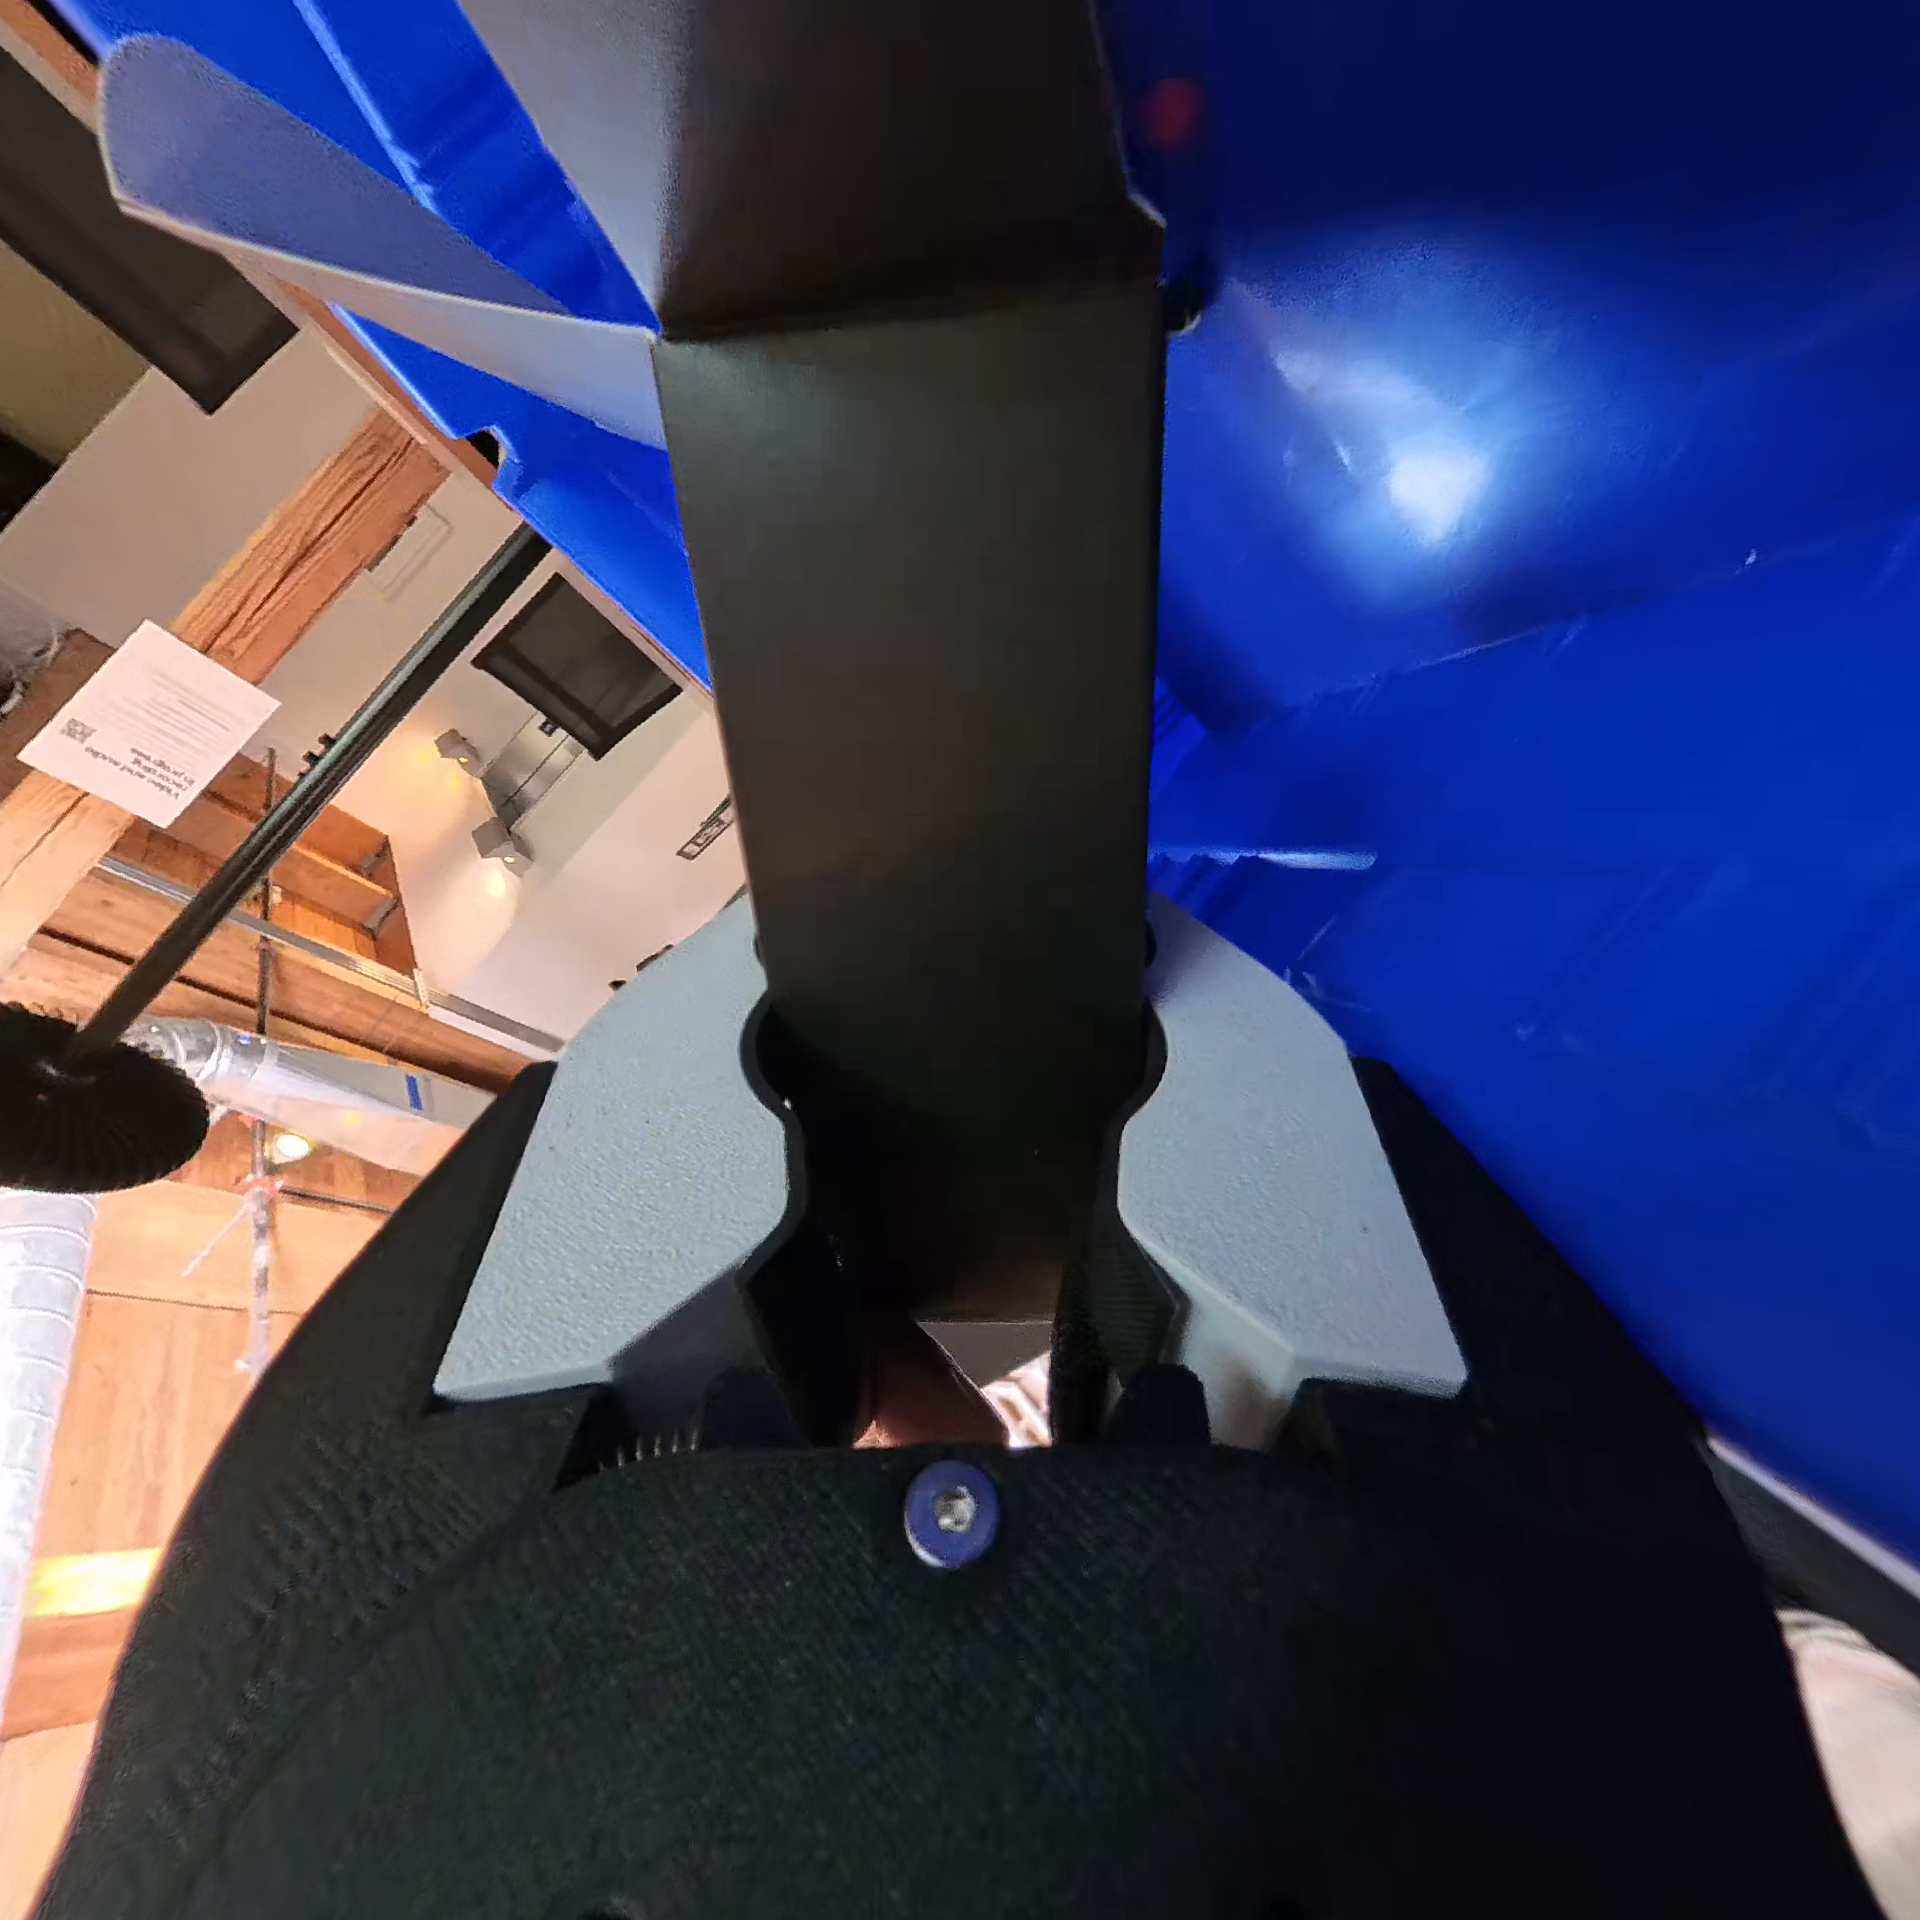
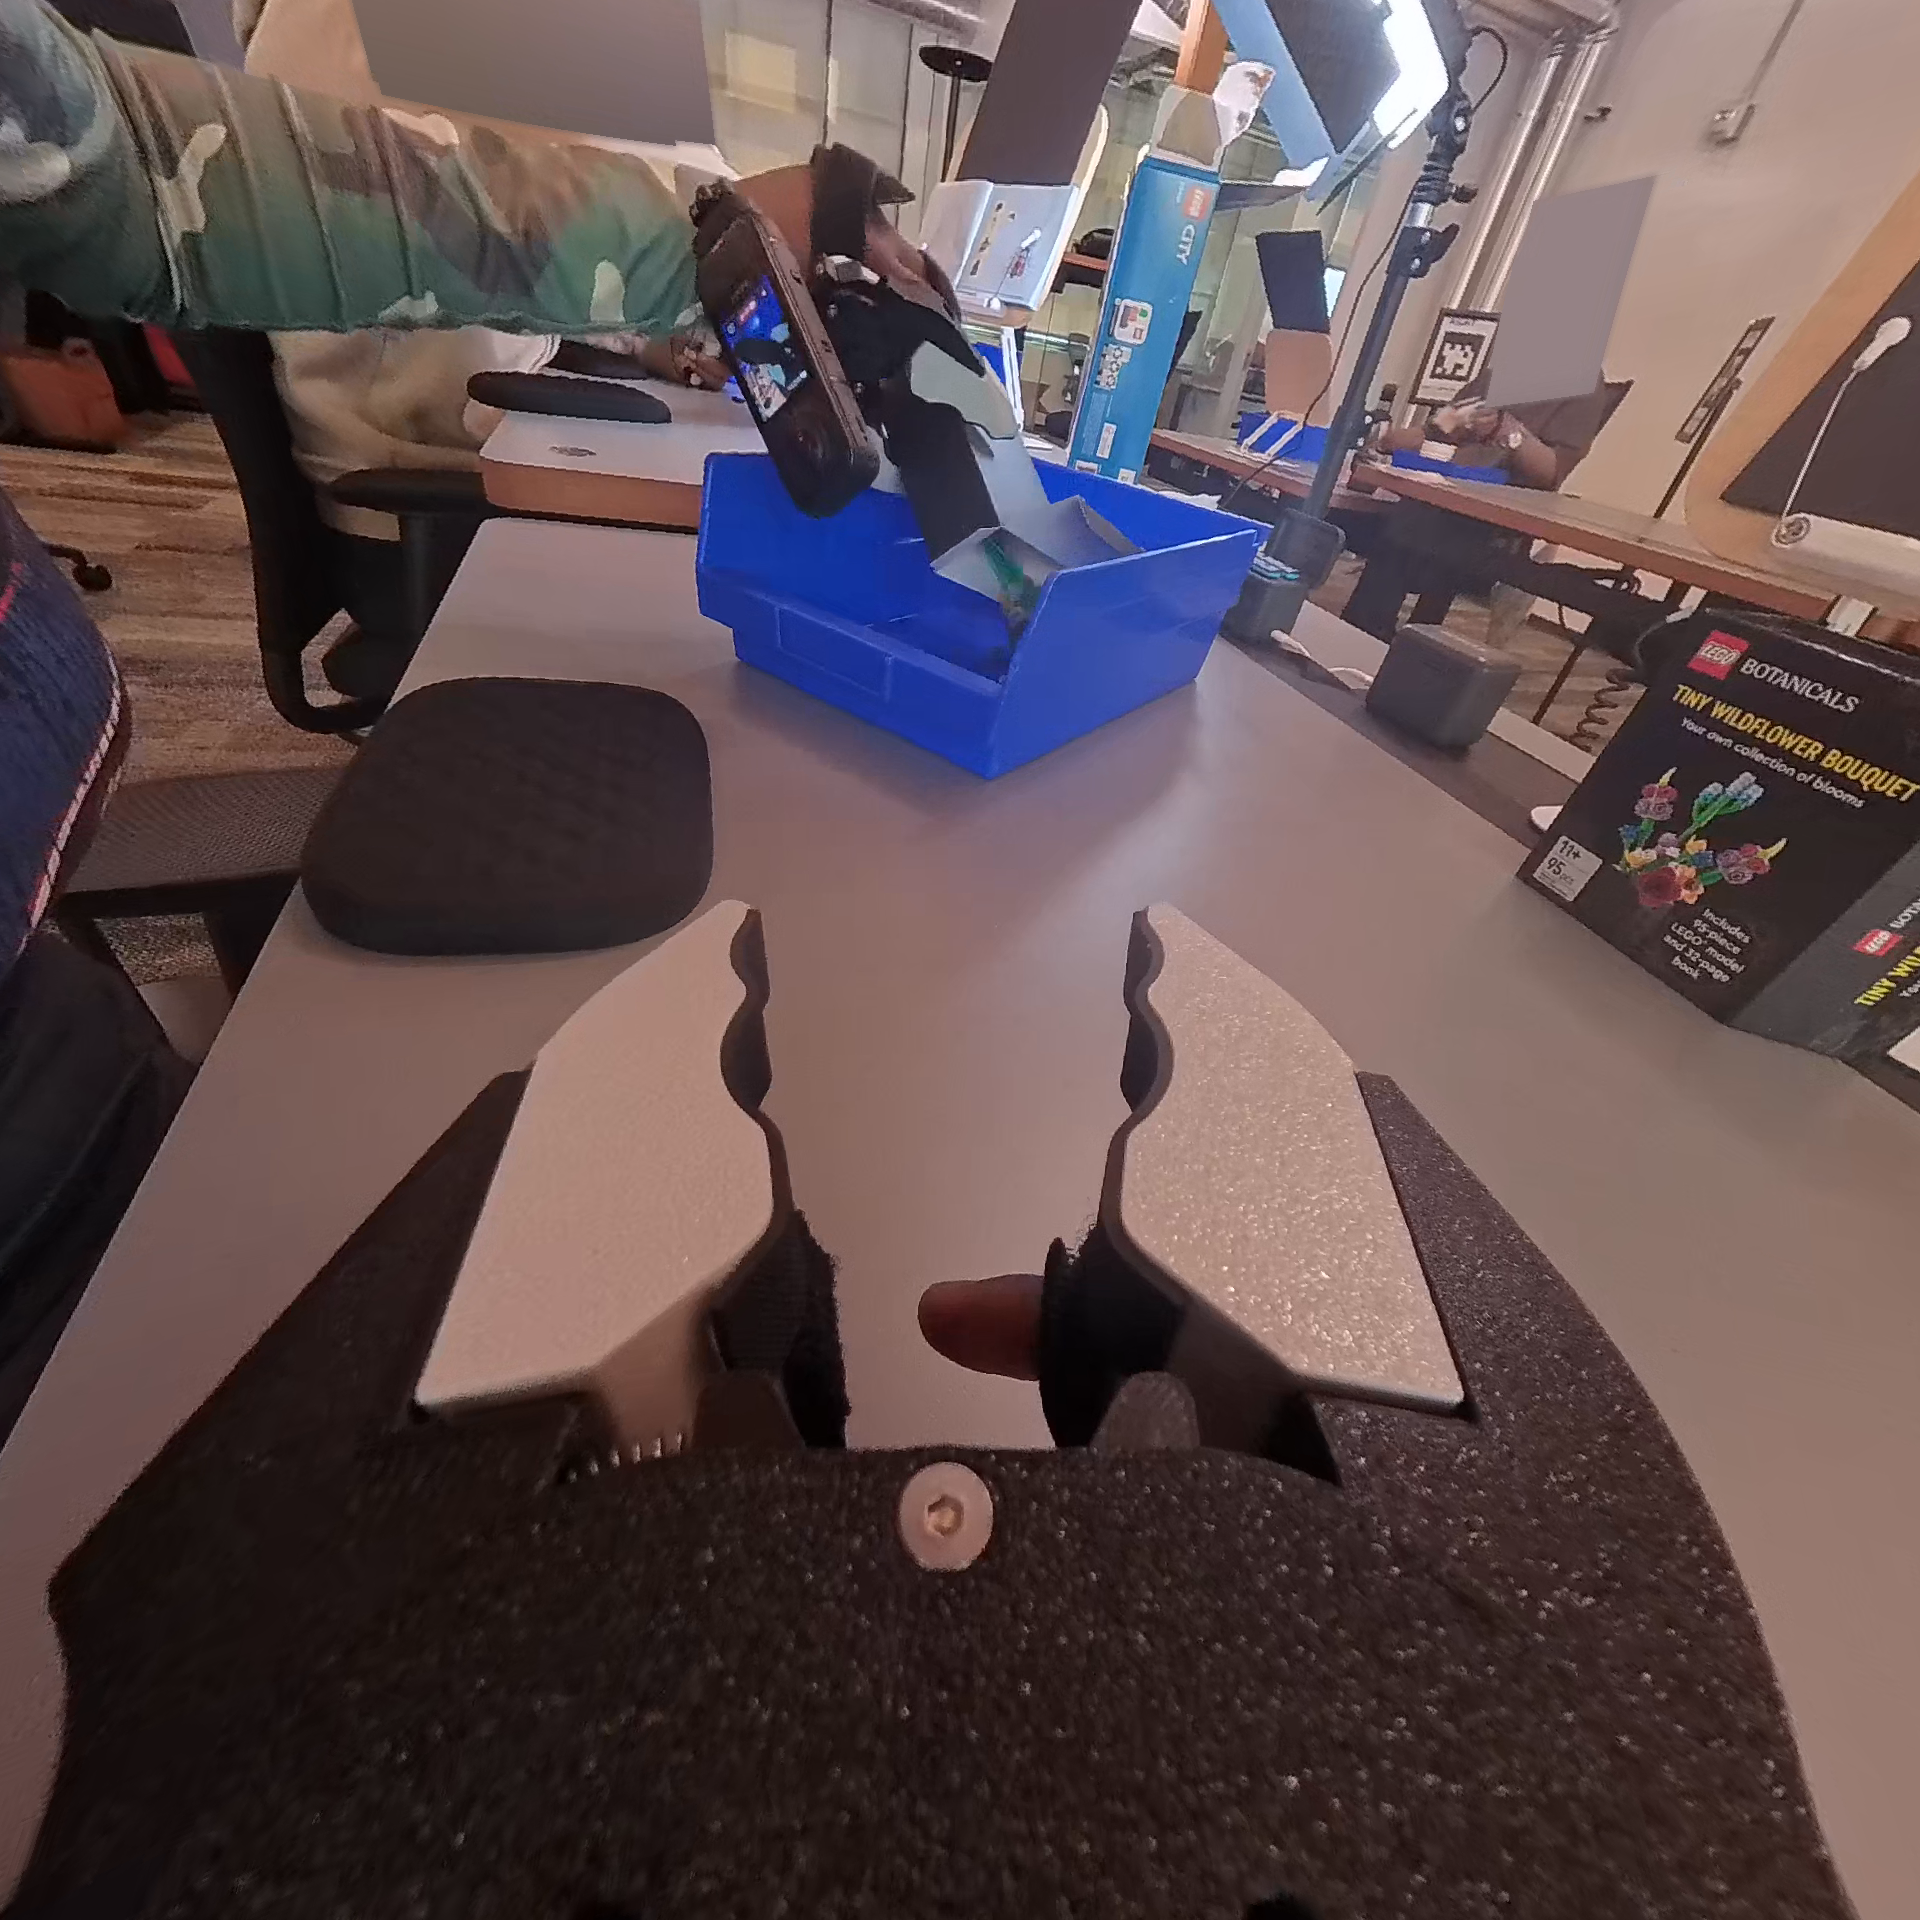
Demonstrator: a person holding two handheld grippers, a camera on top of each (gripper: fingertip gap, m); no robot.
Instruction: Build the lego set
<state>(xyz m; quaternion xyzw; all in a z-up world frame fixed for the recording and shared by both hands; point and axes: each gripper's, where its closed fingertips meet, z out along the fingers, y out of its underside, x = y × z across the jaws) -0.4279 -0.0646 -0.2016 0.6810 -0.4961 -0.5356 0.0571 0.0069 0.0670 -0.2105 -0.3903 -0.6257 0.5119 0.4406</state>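
My left gripper is shut on a black cardboard Lego box, gripping its narrow sides. The box is tipped open-end down into a blue plastic bin, its grey flaps folded out. In the right wrist view the left gripper holds this box slanted over the bin, and green pieces show at the box's open mouth. My right gripper is open and empty, low over the grey table, well in front of the bin.
A second black Lego box stands at the table's right edge. A black cushioned pad lies front left. A small grey case and a light stand are behind the bin on the right. A tall blue box stands farther back. About 45 centimeters separates my left fingertips from my right.
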